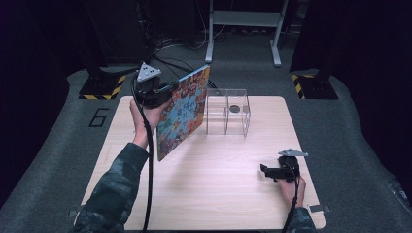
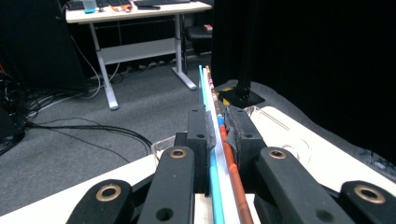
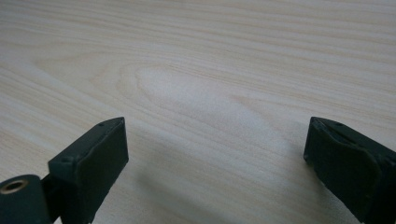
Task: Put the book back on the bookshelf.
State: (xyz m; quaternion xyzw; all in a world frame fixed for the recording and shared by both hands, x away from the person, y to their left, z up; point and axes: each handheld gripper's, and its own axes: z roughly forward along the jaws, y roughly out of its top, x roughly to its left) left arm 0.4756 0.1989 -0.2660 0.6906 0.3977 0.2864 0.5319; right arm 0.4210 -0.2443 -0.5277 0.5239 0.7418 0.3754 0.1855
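Note:
A thin picture book (image 1: 183,111) with a busy, colourful cover hangs tilted above the table's left half, next to a clear plastic rack (image 1: 227,112). My left gripper (image 1: 167,90) is shut on the book's upper edge. In the left gripper view the book (image 2: 215,116) runs edge-on between the pads (image 2: 205,133), which press on both its sides. My right gripper (image 1: 266,170) rests low over the table's front right, held by a hand. In the right gripper view its jaws (image 3: 217,154) stand wide open over bare wood with nothing between them.
The light wooden table (image 1: 214,194) stands on grey carpet. The clear rack has upright dividers and a dark round spot on its base. A desk frame (image 1: 243,29) and cables lie beyond the table, and yellow-black marked stands (image 1: 102,87) flank the far corners.

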